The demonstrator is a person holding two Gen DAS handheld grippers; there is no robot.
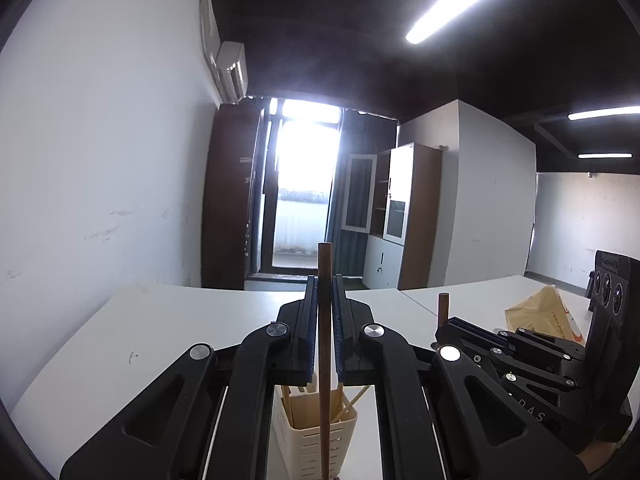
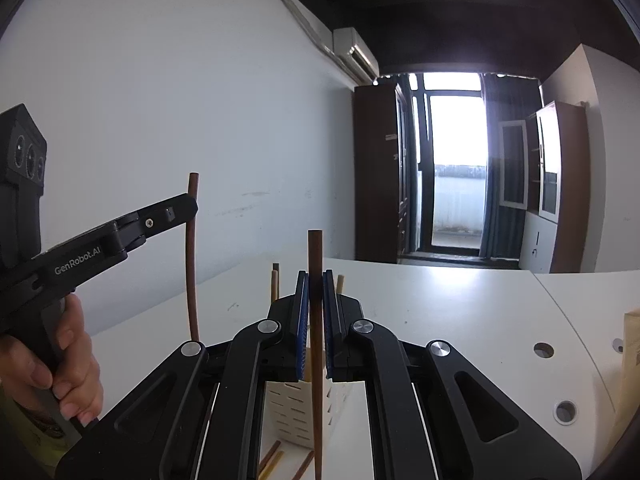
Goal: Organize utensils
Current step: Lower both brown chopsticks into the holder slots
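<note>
My left gripper [image 1: 325, 280] is shut on a dark brown chopstick [image 1: 324, 340], held upright above a cream slotted utensil holder [image 1: 310, 440] with several light chopsticks in it. My right gripper [image 2: 315, 276] is shut on another dark brown chopstick [image 2: 316, 360], upright beside the same holder [image 2: 294, 412]. The left gripper [image 2: 191, 206] shows in the right wrist view, gripping its chopstick [image 2: 191, 280]. The right gripper [image 1: 452, 322] shows in the left wrist view with its chopstick tip [image 1: 442, 306].
Loose chopsticks [image 2: 276, 458] lie on the white table [image 2: 460, 312] by the holder's base. A brown paper bag [image 1: 540, 312] stands at the right. The table has cable holes [image 2: 543, 350]. A white wall is on the left.
</note>
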